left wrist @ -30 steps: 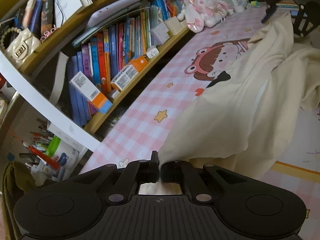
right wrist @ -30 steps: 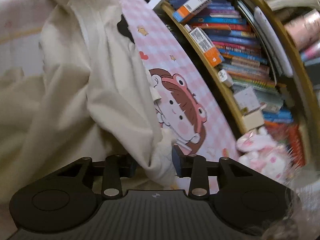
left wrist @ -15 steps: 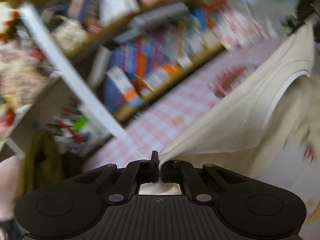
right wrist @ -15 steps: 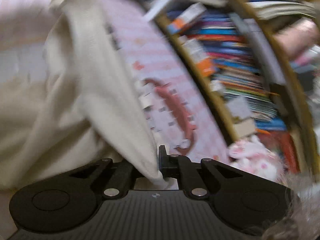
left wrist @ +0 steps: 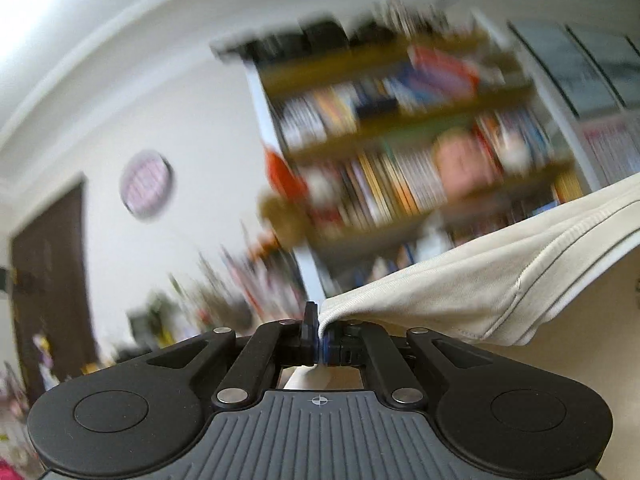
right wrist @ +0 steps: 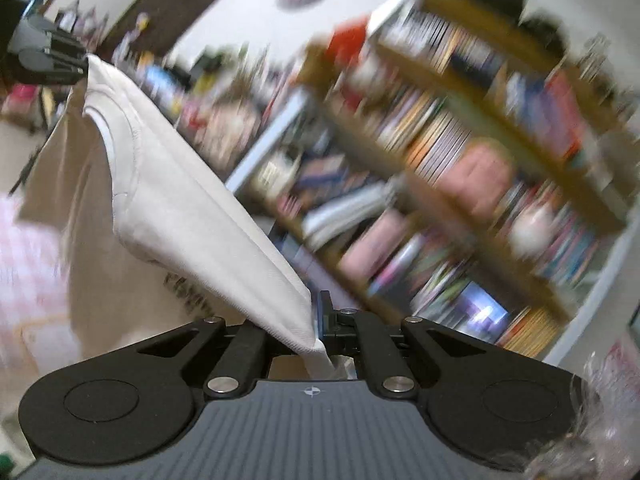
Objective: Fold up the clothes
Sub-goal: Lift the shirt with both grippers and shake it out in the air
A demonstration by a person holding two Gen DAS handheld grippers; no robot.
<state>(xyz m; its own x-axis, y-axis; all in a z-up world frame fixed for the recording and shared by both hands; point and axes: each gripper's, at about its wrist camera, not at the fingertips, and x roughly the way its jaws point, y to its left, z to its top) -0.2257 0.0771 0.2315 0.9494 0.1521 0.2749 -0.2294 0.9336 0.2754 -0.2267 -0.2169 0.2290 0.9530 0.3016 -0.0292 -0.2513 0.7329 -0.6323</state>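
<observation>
A cream T-shirt (left wrist: 472, 288) hangs in the air, stretched taut between my two grippers. My left gripper (left wrist: 319, 334) is shut on one shoulder edge of it. My right gripper (right wrist: 318, 330) is shut on the other shoulder edge (right wrist: 192, 220). In the right wrist view the left gripper (right wrist: 52, 60) shows at the upper left, holding the far end near the collar. The shirt's body hangs below, with dark print partly visible (right wrist: 188, 300).
A tall bookshelf (left wrist: 400, 152) full of books stands behind, blurred by motion; it also shows in the right wrist view (right wrist: 460, 160). A round wall clock (left wrist: 146, 186) and a dark door (left wrist: 48, 280) are on the left. The pink checked table cover (right wrist: 28, 264) lies below.
Both grippers have lifted the shirt up off the table and pulled it taut; the views swung from the tabletop up to the shelf and wall. The right gripper closed on the shirt.
</observation>
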